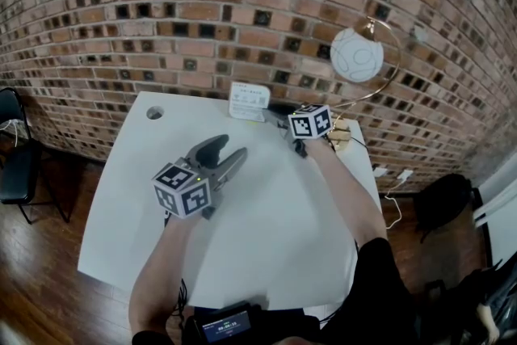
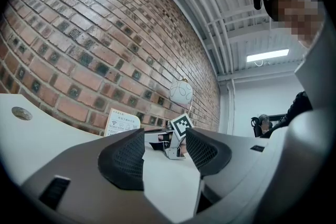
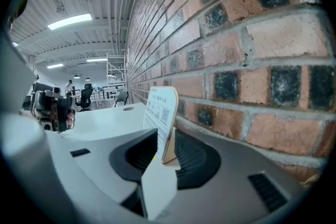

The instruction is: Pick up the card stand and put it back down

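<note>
Card stand (image 3: 159, 113) gripped by outstretched right gripper (image 3: 165, 153).

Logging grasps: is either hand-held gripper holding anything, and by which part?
The right hand-held gripper pinches the card stand by its lower side edge, one jaw on each face. The left hand-held gripper holds nothing.
</note>
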`<state>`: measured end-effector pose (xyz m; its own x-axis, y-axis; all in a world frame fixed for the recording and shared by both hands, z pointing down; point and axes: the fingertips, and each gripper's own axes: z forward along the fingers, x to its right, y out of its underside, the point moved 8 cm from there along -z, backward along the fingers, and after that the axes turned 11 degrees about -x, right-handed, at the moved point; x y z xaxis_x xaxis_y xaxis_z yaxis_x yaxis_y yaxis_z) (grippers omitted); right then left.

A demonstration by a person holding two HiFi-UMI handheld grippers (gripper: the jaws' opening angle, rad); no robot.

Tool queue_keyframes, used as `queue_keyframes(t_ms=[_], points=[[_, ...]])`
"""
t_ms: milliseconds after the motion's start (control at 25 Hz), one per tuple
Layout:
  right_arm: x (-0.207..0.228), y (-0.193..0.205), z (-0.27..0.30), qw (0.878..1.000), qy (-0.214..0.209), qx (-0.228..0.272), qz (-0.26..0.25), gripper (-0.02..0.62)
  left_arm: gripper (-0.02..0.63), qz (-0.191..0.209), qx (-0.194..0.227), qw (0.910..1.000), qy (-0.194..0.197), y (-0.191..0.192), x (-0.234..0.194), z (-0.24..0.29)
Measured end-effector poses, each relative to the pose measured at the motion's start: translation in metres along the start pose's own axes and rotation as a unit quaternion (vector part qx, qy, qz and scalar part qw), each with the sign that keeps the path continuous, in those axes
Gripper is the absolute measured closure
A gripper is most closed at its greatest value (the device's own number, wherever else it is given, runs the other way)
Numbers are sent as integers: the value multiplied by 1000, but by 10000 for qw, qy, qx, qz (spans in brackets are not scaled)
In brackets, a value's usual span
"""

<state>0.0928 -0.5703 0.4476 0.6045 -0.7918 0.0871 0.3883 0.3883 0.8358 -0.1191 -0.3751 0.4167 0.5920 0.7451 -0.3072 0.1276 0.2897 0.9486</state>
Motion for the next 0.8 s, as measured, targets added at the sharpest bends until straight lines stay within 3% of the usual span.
queue_keyframes(t_ms=[480, 800], points=[[-2, 5, -22, 9984, 200, 201, 481, 463, 371, 91, 29, 9999, 102, -1, 4, 1], [-52, -11, -54, 9920, -687, 819, 676, 488, 371, 268, 67, 9988, 394, -5, 19, 1]])
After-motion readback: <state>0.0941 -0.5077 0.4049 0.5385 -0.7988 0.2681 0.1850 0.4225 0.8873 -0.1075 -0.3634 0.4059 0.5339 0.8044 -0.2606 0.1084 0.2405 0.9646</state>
